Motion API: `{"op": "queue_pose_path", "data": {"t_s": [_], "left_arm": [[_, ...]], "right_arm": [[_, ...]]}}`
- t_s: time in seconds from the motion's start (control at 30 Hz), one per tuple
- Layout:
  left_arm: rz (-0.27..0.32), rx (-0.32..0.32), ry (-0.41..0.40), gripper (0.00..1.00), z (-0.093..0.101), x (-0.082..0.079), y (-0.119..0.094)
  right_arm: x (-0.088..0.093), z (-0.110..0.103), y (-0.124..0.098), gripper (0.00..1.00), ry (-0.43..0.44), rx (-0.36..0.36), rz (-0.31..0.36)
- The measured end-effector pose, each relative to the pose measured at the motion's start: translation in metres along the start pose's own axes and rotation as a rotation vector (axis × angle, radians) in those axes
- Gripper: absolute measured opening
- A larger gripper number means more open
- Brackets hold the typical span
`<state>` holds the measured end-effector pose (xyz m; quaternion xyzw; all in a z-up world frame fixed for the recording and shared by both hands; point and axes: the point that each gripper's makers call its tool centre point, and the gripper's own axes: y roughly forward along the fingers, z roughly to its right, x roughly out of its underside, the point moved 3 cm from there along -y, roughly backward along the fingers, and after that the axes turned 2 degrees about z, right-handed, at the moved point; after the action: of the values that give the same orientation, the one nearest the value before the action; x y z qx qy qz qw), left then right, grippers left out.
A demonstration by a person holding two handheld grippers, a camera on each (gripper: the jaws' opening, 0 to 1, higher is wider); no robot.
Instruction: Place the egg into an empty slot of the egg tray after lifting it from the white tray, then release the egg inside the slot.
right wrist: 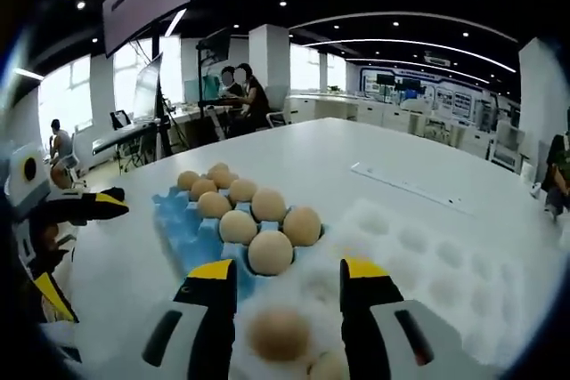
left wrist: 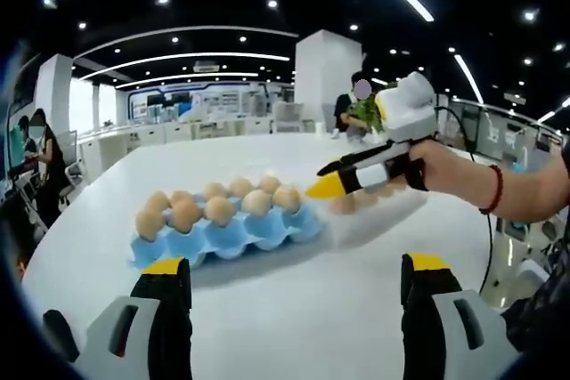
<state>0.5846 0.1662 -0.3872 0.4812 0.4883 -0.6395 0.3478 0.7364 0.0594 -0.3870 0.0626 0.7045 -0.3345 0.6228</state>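
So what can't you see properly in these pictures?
- Right gripper view: the egg between the right gripper jaws is blurred; a grip cannot be told.
- Same view: a second egg is cut off by the bottom edge.
- Left gripper view: the blue tray has eggs hiding any empty slot.

Tan-brown eggs point(left wrist: 220, 208) fill a light blue egg tray point(left wrist: 258, 236) at centre left of the left gripper view, on a plain white bench point(left wrist: 294, 309). Each hand-held gripper point(right wrist: 280, 282) is black with yellow tips and grey-white housing. At the bottom centre of the right gripper view, a brown egg point(right wrist: 279, 334) lies on the white tray point(right wrist: 427, 264). At right in the left gripper view, a red bracelet point(left wrist: 494, 190) circles the wrist.
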Motion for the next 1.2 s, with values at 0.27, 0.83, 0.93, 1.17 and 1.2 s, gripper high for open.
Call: {"op": "queue_pose_path", "data": {"t_s": [0.27,0.83,0.93,1.17,1.2], "left_arm": [[0.001,-0.005,-0.001,1.0,-0.006,-0.001,0.001],[0.0,-0.003,0.004,1.0,-0.009,-0.002,0.002],[0.001,-0.003,0.004,1.0,-0.005,-0.002,0.001],[0.0,0.001,0.008,1.0,0.004,-0.002,-0.001],[-0.002,0.0,0.011,1.0,0.005,-0.002,-0.001]], "right_arm": [[0.007,-0.003,-0.011,0.48,-0.007,0.001,-0.001],[0.019,-0.007,-0.025,0.47,-0.005,0.021,0.009],[0.019,-0.006,-0.025,0.46,-0.003,0.022,0.009],[0.021,-0.013,-0.032,0.44,-0.021,0.055,0.041],[0.021,-0.013,-0.032,0.44,-0.021,0.058,0.043]]}}
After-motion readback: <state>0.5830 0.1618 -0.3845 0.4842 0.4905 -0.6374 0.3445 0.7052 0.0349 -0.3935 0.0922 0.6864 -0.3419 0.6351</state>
